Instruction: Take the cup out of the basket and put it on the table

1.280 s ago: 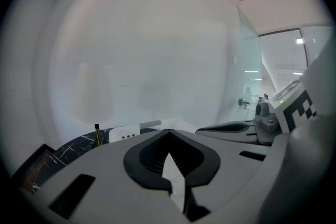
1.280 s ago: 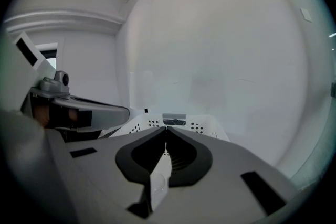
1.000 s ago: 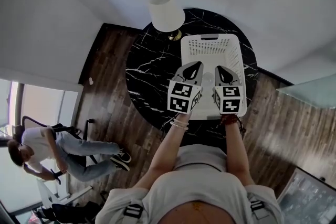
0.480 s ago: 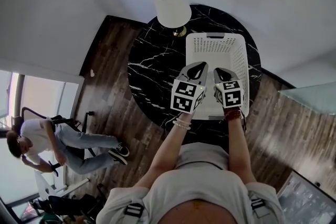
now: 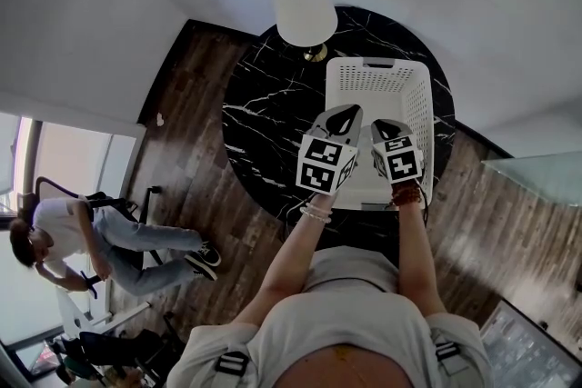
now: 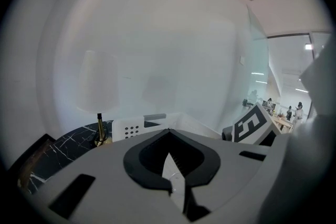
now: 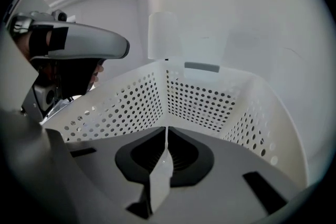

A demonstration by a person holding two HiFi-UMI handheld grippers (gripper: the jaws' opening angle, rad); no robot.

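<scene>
Where wood floor (image 5: 186,154) meets wall (image 5: 91,14), black marble table (image 5: 268,118)

No legible text, label or number anywhere

White perforated basket (image 5: 353,83) stands on black marble table (image 5: 271,115).
</scene>
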